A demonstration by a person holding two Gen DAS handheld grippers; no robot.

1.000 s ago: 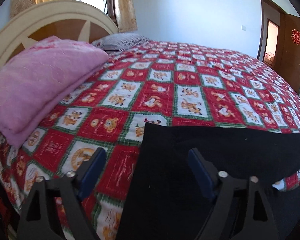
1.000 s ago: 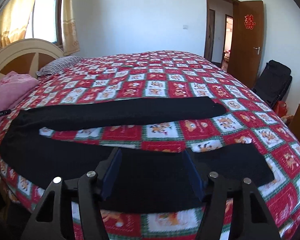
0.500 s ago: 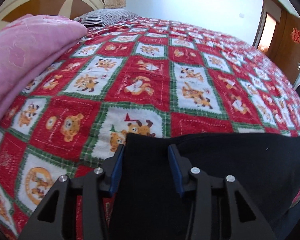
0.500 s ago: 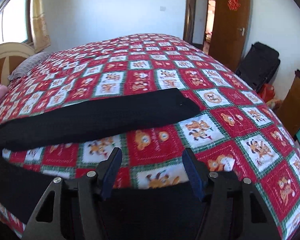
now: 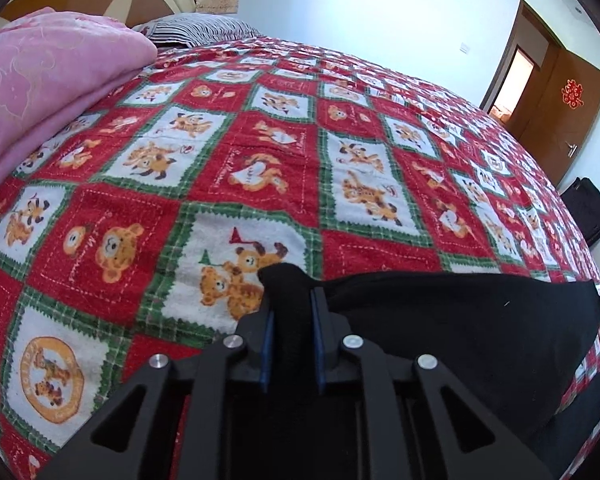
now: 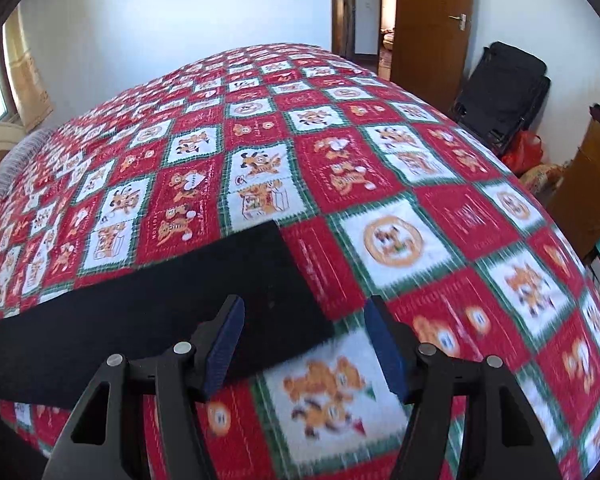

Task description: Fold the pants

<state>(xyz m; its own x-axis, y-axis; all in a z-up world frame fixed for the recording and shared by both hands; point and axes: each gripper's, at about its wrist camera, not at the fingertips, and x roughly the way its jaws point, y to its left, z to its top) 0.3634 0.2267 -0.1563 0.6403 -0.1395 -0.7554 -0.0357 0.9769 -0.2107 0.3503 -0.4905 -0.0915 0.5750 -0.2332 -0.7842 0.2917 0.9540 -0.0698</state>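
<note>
Black cloth pants [image 5: 452, 320] lie flat on the bed's red, white and green cartoon quilt [image 5: 260, 152]

The left gripper [image 5: 291, 308] is closing, its blue pads pinching a bunched corner of the pants; the right gripper [image 6: 304, 336] is wide open over a pant leg end, touching nothing; a folded pink blanket [image 5: 48, 76] sits well apart by the headboard.

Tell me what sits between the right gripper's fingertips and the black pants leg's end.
Nothing: in the right wrist view the open right gripper hangs over the pants hem, with only bedspread beyond.
</note>
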